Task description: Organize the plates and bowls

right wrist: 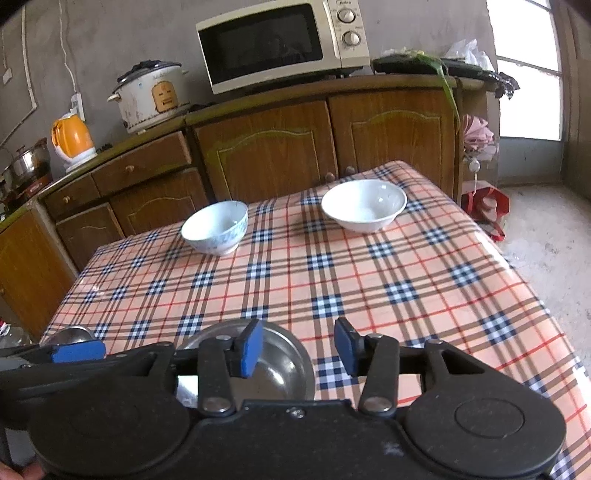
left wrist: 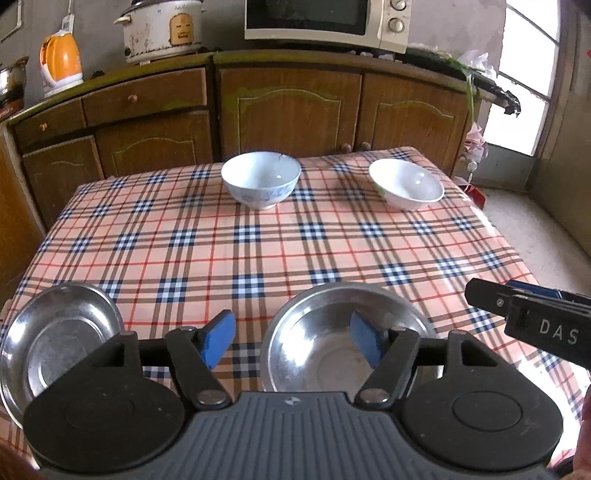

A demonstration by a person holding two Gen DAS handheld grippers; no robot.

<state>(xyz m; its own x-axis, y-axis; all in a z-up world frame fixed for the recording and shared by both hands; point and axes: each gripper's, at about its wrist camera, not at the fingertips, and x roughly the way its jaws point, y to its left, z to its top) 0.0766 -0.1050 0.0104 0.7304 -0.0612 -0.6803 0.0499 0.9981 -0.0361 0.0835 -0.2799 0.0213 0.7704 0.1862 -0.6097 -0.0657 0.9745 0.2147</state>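
On the plaid table point(left wrist: 258, 251) stand a blue-patterned white bowl point(left wrist: 260, 180) and a plain white bowl point(left wrist: 406, 184) at the far side. Both also show in the right wrist view, the patterned bowl point(right wrist: 215, 227) and the white bowl point(right wrist: 364, 205). A steel plate point(left wrist: 55, 332) lies near left and a steel bowl point(left wrist: 332, 343) near centre. My left gripper point(left wrist: 293, 341) is open and empty above the steel bowl's left rim. My right gripper point(right wrist: 299, 349) is open and empty, over the steel bowl's point(right wrist: 273, 369) right edge. It also shows in the left wrist view point(left wrist: 517, 299).
Wooden cabinets point(left wrist: 288, 107) stand behind the table, with a microwave point(left wrist: 325, 18), a rice cooker point(left wrist: 162, 29) and an orange kettle point(left wrist: 61, 62) on top. The floor and a doorway point(right wrist: 532, 74) lie to the right of the table.
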